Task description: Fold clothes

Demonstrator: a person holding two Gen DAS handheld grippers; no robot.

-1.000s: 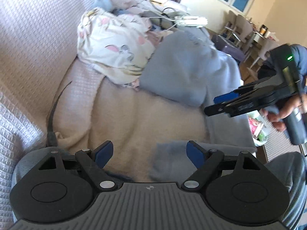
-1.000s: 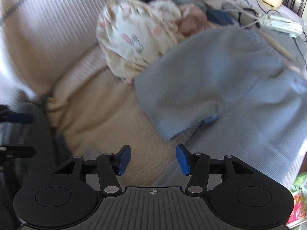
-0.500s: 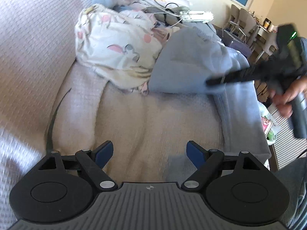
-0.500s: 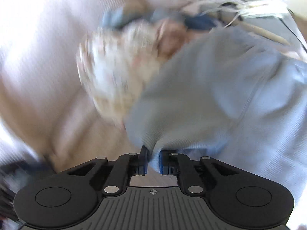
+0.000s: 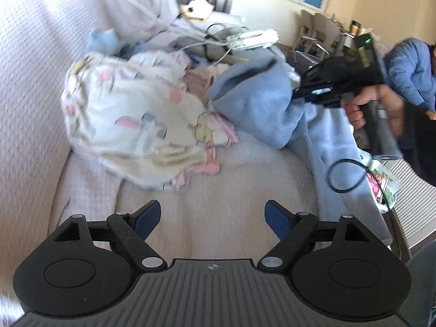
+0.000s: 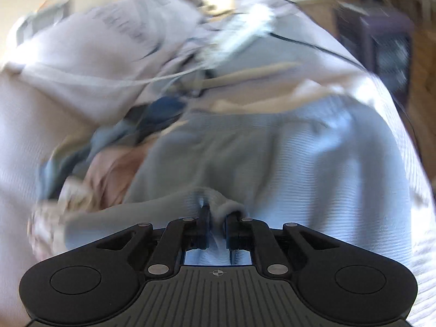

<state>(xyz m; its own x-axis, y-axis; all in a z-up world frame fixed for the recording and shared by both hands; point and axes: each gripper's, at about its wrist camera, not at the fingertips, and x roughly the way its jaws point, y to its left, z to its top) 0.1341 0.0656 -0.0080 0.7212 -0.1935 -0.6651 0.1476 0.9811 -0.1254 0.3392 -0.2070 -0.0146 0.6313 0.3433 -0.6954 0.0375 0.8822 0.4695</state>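
A light blue knit garment lies bunched on the sofa seat, right of a cream printed garment. My right gripper is shut on an edge of the blue garment and lifts it; it also shows in the left wrist view at the garment's right side. My left gripper is open and empty, low over the bare sofa seat in front of the pile.
The sofa backrest rises on the left. A white power strip with cables and more clothes lie behind the pile. A colourful bag sits beyond the sofa's right edge. Chairs stand in the room behind.
My right gripper has closed on the blue garment's edge and pulled it up and to the right. My left gripper has stayed open and shifted slightly forward.
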